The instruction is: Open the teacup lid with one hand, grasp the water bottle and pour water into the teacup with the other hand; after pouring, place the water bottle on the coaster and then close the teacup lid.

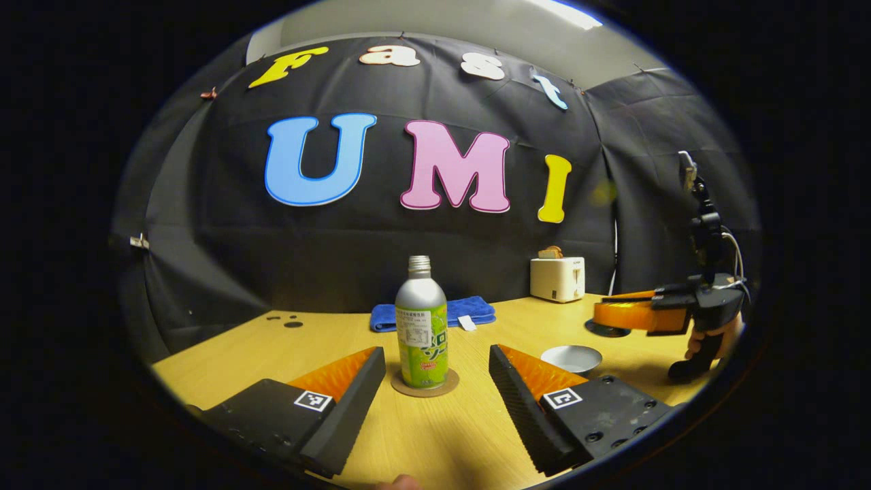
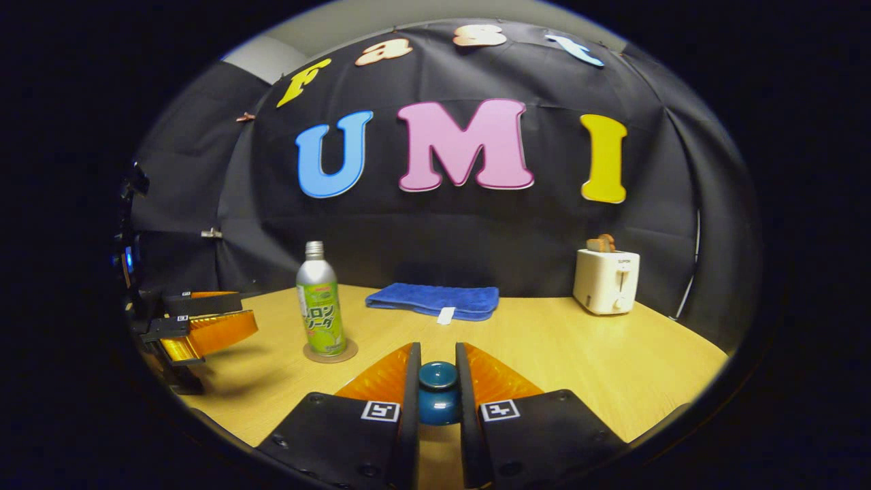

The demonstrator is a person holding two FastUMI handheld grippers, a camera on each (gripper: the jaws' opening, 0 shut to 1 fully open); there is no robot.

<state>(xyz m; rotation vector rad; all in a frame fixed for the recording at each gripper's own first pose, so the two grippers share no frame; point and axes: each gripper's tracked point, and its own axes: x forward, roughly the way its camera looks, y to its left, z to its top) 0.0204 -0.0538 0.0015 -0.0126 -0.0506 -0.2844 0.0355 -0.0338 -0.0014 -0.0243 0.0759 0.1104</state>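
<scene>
blue-glazed lid knob (image 2: 437,391) sat clamped between the two fingers of the right gripper (image 2: 437,401), seen close in the right gripper view; both fingers pressed on it, so the lid was in the grasp. whether it was seated on the teacup or lifted off could not be told, as the cup body was hidden under the fingers. the left gripper (image 1: 435,388) stood spread wide, holding nothing, its fingers either side of and short of the water bottle (image 1: 422,325). the bottle stood upright on the round coaster (image 1: 425,383), well clear of the folded blue towel (image 1: 433,313) behind it. judged stage: bottle already returned to the coaster, lid closing in hand, though the same layout would fit the opening step. risks noted: the knob was small and rounded, so a tilted or off-centre hold could let the lid slip or come down crooked on the rim. the bottle was tall on a narrow base; a sideways brush from a left finger could topple it off the coaster. a shallow grey dish (image 1: 571,357) lay near the left gripper's right-hand finger and could be nudged. toaster (image 2: 605,280) stood well apart, no concern.
</scene>
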